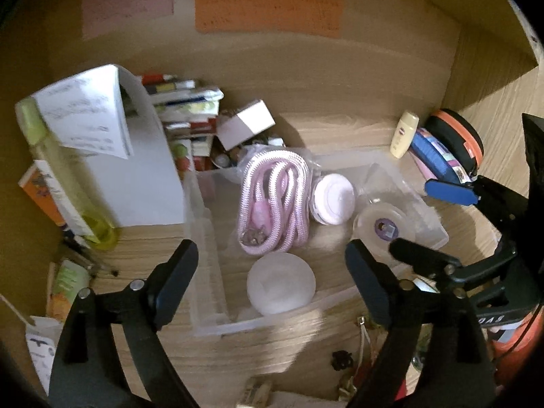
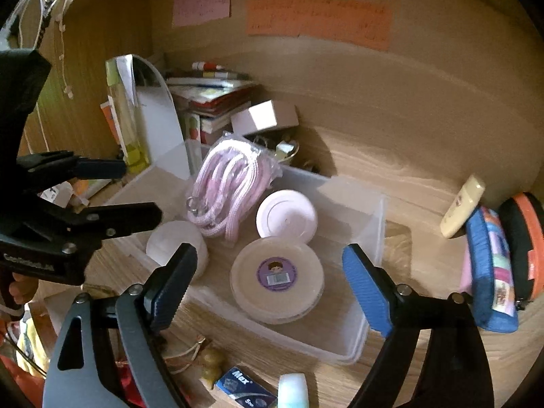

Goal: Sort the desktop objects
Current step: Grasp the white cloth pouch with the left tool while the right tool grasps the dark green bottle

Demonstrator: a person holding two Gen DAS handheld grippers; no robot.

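Four items lie in the clear bin (image 2: 370, 224) beyond the open right hand-held gripper (image 2: 268, 278).

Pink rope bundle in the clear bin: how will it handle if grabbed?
The pink rope bundle is coiled cord in a clear bag, so probably floppy and sagging. The film looks slippery for fingers. It leans on the clear bin wall, so it may slump.

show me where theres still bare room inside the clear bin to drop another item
Inside the clear bin, the free floor is the right part, between the tape roll, the pink round case and the right wall. The left half is crowded: the bagged pink cord and the white round lid fill it. Both grippers, left and right, are open and empty.
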